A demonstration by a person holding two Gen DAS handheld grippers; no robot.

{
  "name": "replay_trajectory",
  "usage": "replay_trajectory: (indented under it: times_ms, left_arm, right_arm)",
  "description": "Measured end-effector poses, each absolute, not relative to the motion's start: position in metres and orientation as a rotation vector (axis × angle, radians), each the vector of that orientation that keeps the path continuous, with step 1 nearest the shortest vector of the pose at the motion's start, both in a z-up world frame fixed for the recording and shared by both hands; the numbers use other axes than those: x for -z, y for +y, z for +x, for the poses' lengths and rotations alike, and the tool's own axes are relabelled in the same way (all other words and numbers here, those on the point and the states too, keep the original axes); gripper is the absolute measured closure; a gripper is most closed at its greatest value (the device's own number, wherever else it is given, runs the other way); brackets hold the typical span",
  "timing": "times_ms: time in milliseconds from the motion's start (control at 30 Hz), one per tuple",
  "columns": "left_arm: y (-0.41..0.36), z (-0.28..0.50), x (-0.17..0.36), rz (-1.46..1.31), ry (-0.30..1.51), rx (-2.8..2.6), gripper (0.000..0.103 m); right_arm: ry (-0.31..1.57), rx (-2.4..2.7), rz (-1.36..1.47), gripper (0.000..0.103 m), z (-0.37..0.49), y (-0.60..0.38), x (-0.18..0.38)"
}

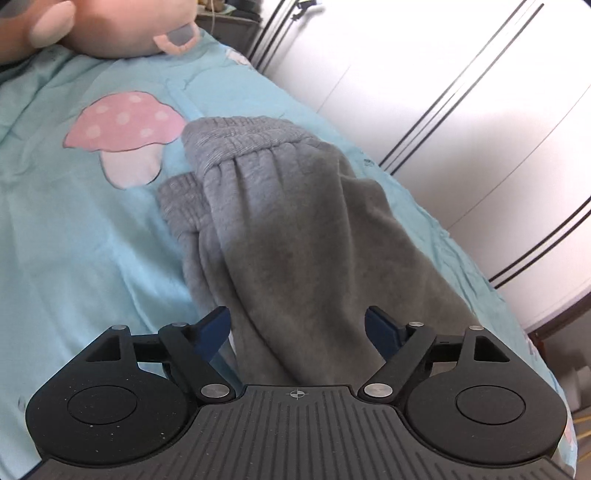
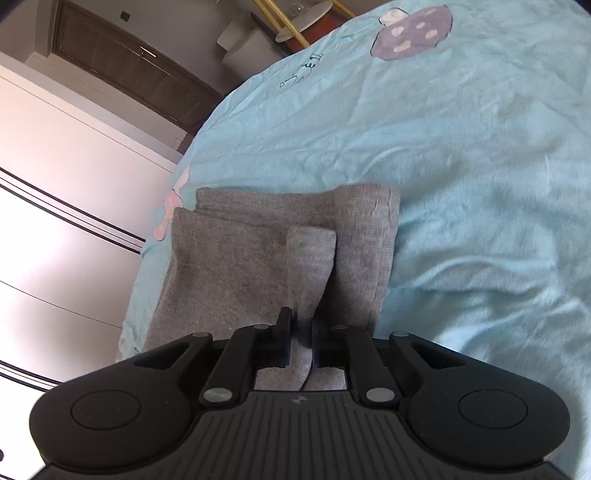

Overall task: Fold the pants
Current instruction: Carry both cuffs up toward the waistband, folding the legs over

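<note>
Left claw: my left gripper (image 1: pixel 297 326) stood wide open, its blue-tipped fingers (image 1: pixel 214 328) spread to either side of the grey cloth and gripping nothing.
Right claw: my right gripper (image 2: pixel 298 334) was closed down on a narrow fold of the pants, the fabric pinched between the pads and running back under the body of the tool.
Pants: the grey sweatpants (image 1: pixel 295 236) lay on the bed near its edge; in the left wrist view the gathered elastic waistband (image 1: pixel 243 138) was at the far end, with a second ribbed band (image 1: pixel 181 199) showing just beside and below it.
Leg ends: in the right wrist view the pants (image 2: pixel 236 266) showed as stacked flat layers with squared hems at the far end, a narrow strip (image 2: pixel 312 258) rising from my closed fingers.
Bedding: a light blue sheet (image 1: pixel 74 229), rumpled, printed with a pink mushroom (image 1: pixel 125 129) just beside the waistband; a purple mushroom (image 2: pixel 413 31) sat well apart from the pants.
Surroundings: a pink plush toy (image 1: pixel 110 26) lay at the head of the bed; white wardrobe doors (image 1: pixel 461 92) stood alongside.
</note>
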State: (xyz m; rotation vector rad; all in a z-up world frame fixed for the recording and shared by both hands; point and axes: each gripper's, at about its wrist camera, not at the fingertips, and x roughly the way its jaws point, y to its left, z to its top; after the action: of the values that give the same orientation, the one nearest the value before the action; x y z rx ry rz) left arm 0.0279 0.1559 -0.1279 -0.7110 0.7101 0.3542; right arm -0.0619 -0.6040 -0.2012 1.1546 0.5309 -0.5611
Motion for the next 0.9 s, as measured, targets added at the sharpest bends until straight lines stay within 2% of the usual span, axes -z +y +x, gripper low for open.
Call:
replay_trajectory:
  times_ms: [200,267,300,367,433,500,533,567,667,833,900]
  left_arm:
    - [0.187,0.026,0.144,-0.864,0.739,-0.356,0.023]
    - [0.198,0.028,0.149,-0.898,0.744,-0.358,0.049]
    - [0.201,0.032,0.151,-0.908,0.760,-0.359,0.054]
    - [0.203,0.035,0.153,-0.927,0.782,-0.369,0.065]
    - [0.204,0.033,0.150,-0.932,0.779,-0.368,0.079]
    - [0.202,0.029,0.142,-0.918,0.770,-0.363,0.083]
    - [0.203,0.027,0.139,-0.919,0.765,-0.361,0.084]
    - [0.205,0.025,0.136,-0.933,0.759,-0.355,0.086]
    - [0.212,0.018,0.127,-0.979,0.732,-0.345,0.088]
    - [0.217,-0.006,0.104,-0.969,0.671,-0.317,0.092]
    - [0.220,-0.013,0.103,-0.977,0.648,-0.319,0.099]
  right_arm:
    - [0.508,0.526,1.249,0.086,-0.063,-0.600,0.209]
    - [0.511,0.523,1.232,0.075,-0.059,-0.598,0.208]
    - [0.509,0.521,1.227,0.071,-0.057,-0.598,0.207]
    - [0.506,0.518,1.208,0.054,-0.050,-0.594,0.203]
    - [0.512,0.516,1.166,0.051,-0.042,-0.590,0.198]
    - [0.550,0.534,1.084,0.057,-0.033,-0.583,0.191]
    - [0.566,0.541,1.045,0.080,-0.030,-0.579,0.188]
    - [0.587,0.531,1.022,0.098,-0.026,-0.577,0.187]
    - [0.608,0.527,1.047,0.098,-0.023,-0.579,0.190]
    - [0.477,0.445,1.195,0.099,-0.043,-0.590,0.168]
    - [0.432,0.405,1.255,0.099,-0.055,-0.596,0.158]
